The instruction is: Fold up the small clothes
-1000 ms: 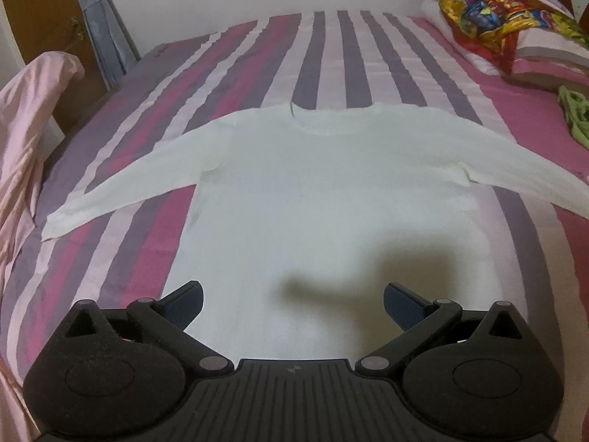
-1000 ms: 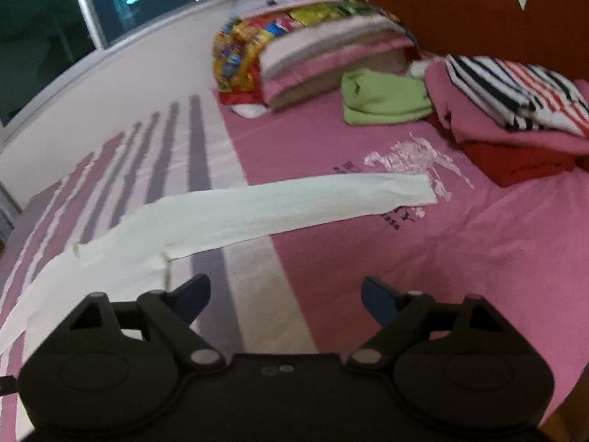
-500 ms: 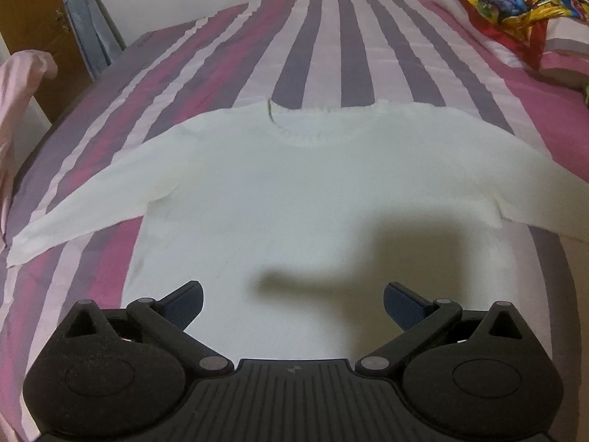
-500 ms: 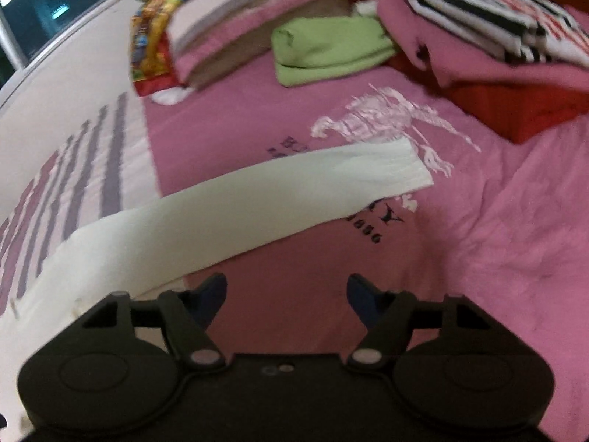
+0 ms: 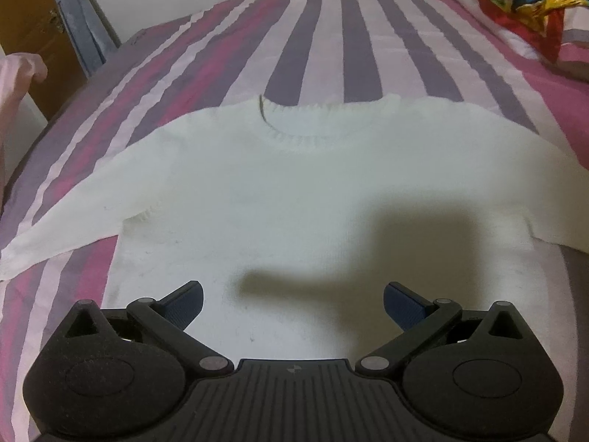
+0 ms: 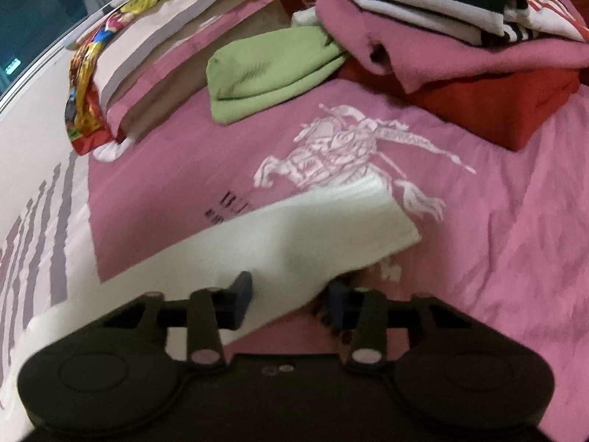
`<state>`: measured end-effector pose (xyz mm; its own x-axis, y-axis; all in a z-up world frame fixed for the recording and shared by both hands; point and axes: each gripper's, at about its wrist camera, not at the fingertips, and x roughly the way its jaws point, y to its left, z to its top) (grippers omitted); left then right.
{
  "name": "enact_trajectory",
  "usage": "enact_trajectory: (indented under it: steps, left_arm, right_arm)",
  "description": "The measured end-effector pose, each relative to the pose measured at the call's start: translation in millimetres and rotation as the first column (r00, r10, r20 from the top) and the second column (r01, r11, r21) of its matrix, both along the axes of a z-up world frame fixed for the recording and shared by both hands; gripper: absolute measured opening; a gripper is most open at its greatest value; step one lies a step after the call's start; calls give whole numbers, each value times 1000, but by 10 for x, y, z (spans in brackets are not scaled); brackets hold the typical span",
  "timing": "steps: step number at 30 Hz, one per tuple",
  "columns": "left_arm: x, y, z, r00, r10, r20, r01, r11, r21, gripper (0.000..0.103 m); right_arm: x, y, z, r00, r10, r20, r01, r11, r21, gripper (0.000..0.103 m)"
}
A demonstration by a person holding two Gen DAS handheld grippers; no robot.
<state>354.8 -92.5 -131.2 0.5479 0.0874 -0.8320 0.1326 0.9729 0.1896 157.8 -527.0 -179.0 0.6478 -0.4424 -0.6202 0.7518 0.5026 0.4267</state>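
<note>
Currently: left hand-held gripper (image 5: 292,304), spread wide, empty, above white sweater (image 5: 313,191) laid flat on bed (image 5: 313,29). Right hand-held gripper (image 6: 291,296), closing around sleeve (image 6: 331,228) near cuff, not yet clamped. Risk: thin grab, slipping sleeve, crooked fold.

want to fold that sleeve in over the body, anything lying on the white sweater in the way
Nothing visible. The white sweater lies flat and bare on the bed. The right hand-held gripper is closing with the sleeve between its jaws; the folded clothes sit apart.
</note>
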Motion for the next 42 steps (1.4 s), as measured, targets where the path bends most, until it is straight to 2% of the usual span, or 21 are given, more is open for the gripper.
enact_trajectory:
  steps: [1,3,5,11,15,18,20,22,26,29,31,33,35,37,39,40,42]
  left_arm:
    - [13,5,-14,1000,4,-1,-4,1000,0,103]
    - [44,32,-34,1000,14,-7,-14,1000,1,103]
    - [55,64,-34,1000,21,-6,-21,1000,-6,103]
    - [15,208,7,1000,28,6,-28,1000,-12,103]
    - [0,411,62,999,46,17,-46,999,-25,103]
    - [1,650,92,996,81,22,-80,996,-46,103]
    - [5,809,92,994,106,25,-104,993,-54,103]
    - [20,999,84,991,135,26,-133,989,-61,103]
    - [51,1406,73,977,211,40,-209,976,-57,103]
    - [56,1650,89,968,242,69,-238,969,-63,103]
    - [79,1760,84,966,252,56,-246,965,-95,103]
    - [109,1823,67,966,252,48,-245,962,-122,103]
    - [144,1829,41,969,246,35,-239,961,-137,103]
    - [192,1794,10,976,216,12,-210,962,-174,103]
    - [216,1728,5,982,187,-6,-184,957,-225,103]
    - [242,1654,-3,987,161,-5,-157,953,-260,103]
    - [274,1491,-3,994,113,13,-105,956,-275,103]
  right_arm:
    - [-2,-27,-6,1000,-9,6,9,1000,-1,30]
    - [-14,-83,-19,999,-26,22,26,1000,8,15]
    - [-25,-128,-24,999,-38,36,38,999,16,11]
    - [94,-30,131,997,3,76,0,999,-41,7]
    - [364,221,362,990,100,101,-87,988,-124,6]
    - [660,515,553,969,207,136,-185,969,-162,6]
    - [937,845,696,940,307,149,-275,940,-201,5]
    - [1203,1243,807,898,410,162,-370,900,-230,5]
    - [1700,2148,860,780,601,175,-560,795,-234,5]
    - [1972,2800,720,693,705,147,-676,707,-208,5]
    - [2121,3123,549,642,760,106,-745,650,-150,15]
    - [2204,3345,384,615,786,60,-781,618,-85,55]
    - [2194,3477,305,581,813,45,-811,582,-62,65]
    - [2132,3488,315,555,828,75,-829,558,-33,65]
    - [2023,3381,393,558,818,143,-825,565,-18,65]
    - [1949,3302,445,574,803,160,-810,586,-31,66]
    - [1797,3107,542,619,769,159,-769,635,-75,81]
